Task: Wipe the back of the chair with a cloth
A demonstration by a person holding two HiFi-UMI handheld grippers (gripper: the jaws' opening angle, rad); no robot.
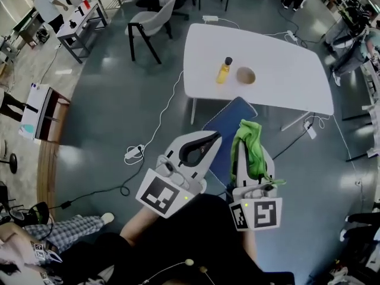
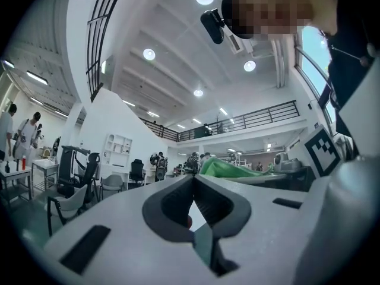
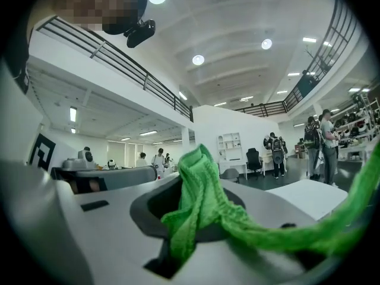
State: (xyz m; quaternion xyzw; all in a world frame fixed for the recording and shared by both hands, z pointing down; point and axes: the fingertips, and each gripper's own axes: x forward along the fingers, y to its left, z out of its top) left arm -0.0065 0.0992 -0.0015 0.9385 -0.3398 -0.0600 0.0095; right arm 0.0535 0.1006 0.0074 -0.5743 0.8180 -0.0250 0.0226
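Right gripper [image 3: 193,189]: clamped on a green cloth [image 1: 250,146], pinched through a bunched fold; loose tails drape over both jaws.
Left gripper [image 2: 194,183]: jaws pressed together, nothing between them; held just beside the right one.
Cloth handling: judged light, soft and limp, with a knitted pile; unlikely to slip, but it will fold and trail. A fuller wad at the jaw tips would wipe better.
Chair [image 1: 228,120]: blue, just beyond both grippers, tucked at the near edge of the white worktop [image 1: 285,52]. Cannot tell whether the cloth touches it.
Chair handling: probably stiff and steady; the top edge is the likely place to brace.
On worktop: yellow bottle [image 1: 224,70] near a bowl [image 1: 246,75].
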